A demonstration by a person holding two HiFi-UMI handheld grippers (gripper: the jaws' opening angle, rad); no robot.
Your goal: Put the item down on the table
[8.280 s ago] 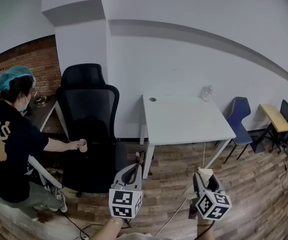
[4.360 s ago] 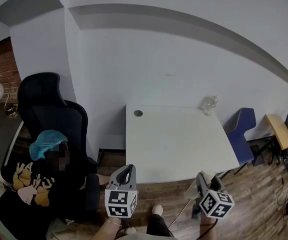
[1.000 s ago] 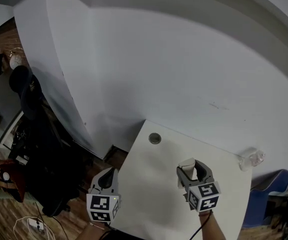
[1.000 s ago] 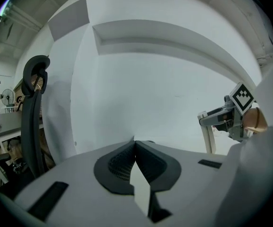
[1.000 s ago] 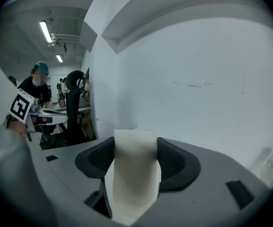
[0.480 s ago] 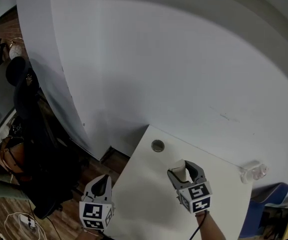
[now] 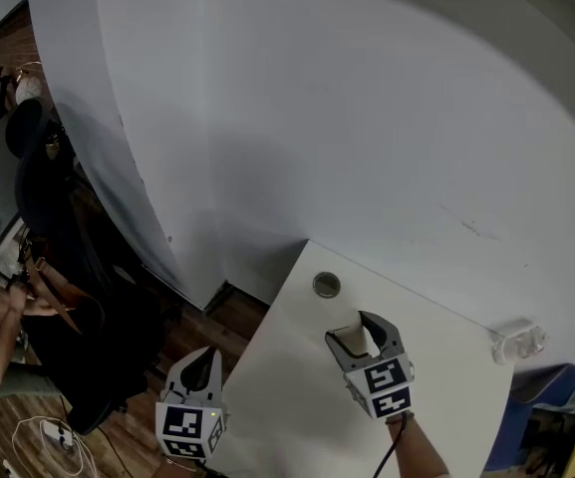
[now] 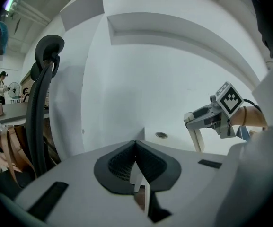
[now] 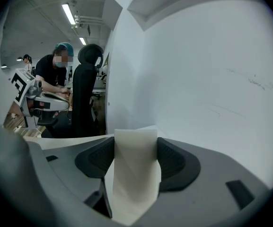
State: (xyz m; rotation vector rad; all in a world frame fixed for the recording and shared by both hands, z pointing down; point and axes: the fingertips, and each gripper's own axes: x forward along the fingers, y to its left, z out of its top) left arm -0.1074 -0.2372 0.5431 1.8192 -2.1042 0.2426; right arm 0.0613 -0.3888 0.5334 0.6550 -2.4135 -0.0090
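The white desk [image 7: 287,396] has a round cable hole [image 7: 326,285] near its far left corner, and everything here is placed from that hole. Just on the near side of the hole, the right gripper [image 7: 355,329] hangs over the desktop. Its jaws are closed on a pale cream strip [image 9: 132,174] that looks like folded paper or card. The strip fills the gap between the two black pads and sticks out past the tips. In the left gripper view the strip hangs down from those jaws towards the desktop, but whether its lower end touches the surface cannot be told. The left gripper [image 7: 203,358] is nearer and to the left of the hole, beyond the desk's left edge and above the wooden floor, with its jaws pressed together. Well to the right of the hole, by the wall, a clear bottle [image 7: 519,343] lies on the desk. Far to the left of the hole stands a black office chair [image 7: 63,227].
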